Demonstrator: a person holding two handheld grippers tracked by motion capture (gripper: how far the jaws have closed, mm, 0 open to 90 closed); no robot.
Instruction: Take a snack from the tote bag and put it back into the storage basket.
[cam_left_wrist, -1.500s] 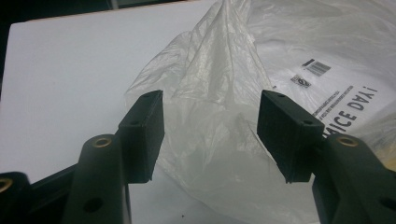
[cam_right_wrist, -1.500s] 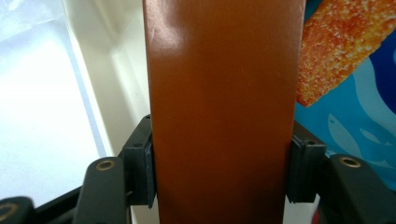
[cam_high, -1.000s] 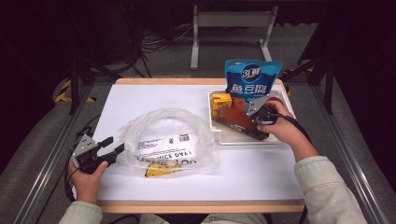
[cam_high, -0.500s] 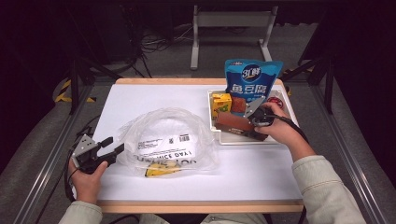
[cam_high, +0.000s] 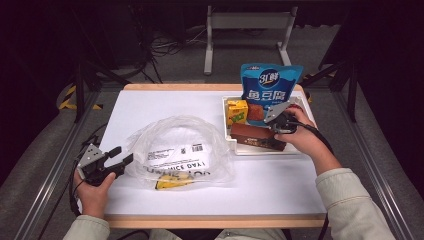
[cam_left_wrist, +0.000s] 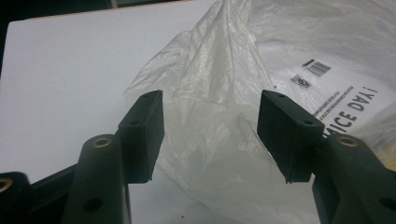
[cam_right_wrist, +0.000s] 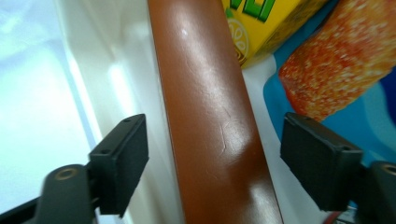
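A long brown packet (cam_high: 255, 136) lies flat along the front of the white tray (cam_high: 260, 151). My right gripper (cam_high: 276, 131) hovers over its right end. In the right gripper view the jaws have just been opening and stand open; the brown packet (cam_right_wrist: 205, 93) runs between the pads without touching them. A yellow juice box (cam_high: 237, 111) and a standing blue pouch (cam_high: 270, 85) sit behind it. My left gripper (cam_high: 123, 155) rests open at the table's front left, with the edge of a clear plastic bag (cam_left_wrist: 219, 84) between its jaws, untouched.
The crumpled printed plastic bag (cam_high: 175, 145) covers the table's middle left, with a yellow item (cam_high: 172, 181) inside near the front. The tray wall (cam_right_wrist: 121, 70) runs close beside the packet. Bare white tabletop (cam_high: 270, 180) lies in front of the tray.
The right gripper brought the tilted brown packet down flat into the tray, and its jaws have come apart from it. The left gripper has not moved.
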